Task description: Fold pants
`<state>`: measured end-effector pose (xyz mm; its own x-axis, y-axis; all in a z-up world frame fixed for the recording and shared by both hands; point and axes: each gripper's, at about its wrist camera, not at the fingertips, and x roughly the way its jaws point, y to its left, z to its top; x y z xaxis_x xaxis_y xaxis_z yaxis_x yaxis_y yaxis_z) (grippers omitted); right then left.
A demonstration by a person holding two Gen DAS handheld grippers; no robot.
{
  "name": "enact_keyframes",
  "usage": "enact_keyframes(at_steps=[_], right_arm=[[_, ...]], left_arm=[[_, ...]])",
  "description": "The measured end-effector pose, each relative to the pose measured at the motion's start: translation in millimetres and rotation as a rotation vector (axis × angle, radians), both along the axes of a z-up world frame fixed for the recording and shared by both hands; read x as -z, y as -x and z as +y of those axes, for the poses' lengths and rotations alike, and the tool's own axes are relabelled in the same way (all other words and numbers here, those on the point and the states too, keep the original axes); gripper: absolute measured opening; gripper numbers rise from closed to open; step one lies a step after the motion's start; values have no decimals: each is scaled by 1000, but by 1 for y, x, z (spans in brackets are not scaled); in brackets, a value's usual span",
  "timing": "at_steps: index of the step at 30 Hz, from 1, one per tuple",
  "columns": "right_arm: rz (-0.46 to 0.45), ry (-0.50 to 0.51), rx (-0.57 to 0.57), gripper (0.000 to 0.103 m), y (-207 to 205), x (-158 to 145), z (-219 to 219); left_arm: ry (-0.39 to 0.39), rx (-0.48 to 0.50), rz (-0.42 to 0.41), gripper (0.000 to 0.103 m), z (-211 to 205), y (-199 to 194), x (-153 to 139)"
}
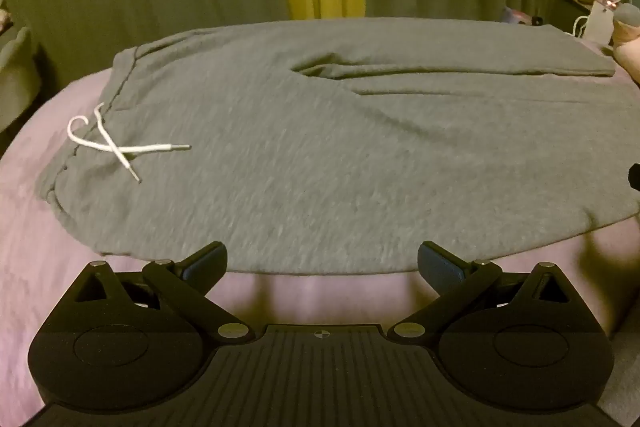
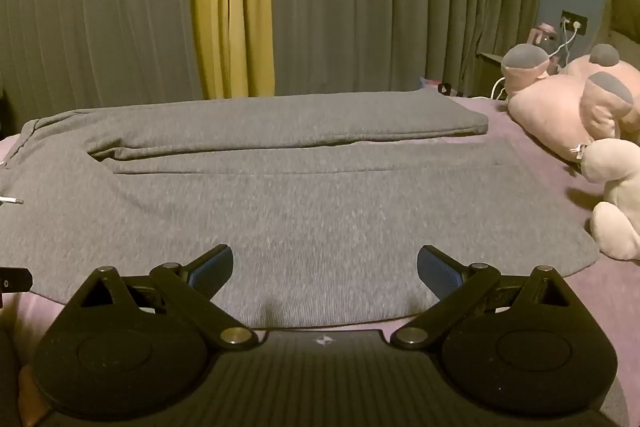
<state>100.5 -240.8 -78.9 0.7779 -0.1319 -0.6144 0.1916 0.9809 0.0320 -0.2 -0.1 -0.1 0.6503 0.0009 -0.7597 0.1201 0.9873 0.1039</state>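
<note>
grey pants (image 1: pixel 320 167), spread flat, legs rightward

Grey pants (image 1: pixel 320 155) lie spread flat across a bed (image 1: pixel 24 227) covered in pale purple, with pink and cream plush toys (image 2: pixel 568 107) at its right end.

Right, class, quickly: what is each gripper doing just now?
Left gripper: open, holding nothing, fingers at the near edge of the grey pants.
Right gripper: open, holding nothing, above the pants.
</note>
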Motion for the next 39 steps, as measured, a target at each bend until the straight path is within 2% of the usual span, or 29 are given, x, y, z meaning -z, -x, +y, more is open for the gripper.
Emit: enact_keyframes(at_steps=[39], right_arm=[[-2, 14, -7, 99, 1, 2, 4]], left_arm=[[10, -24, 31, 103, 3, 0, 6]])
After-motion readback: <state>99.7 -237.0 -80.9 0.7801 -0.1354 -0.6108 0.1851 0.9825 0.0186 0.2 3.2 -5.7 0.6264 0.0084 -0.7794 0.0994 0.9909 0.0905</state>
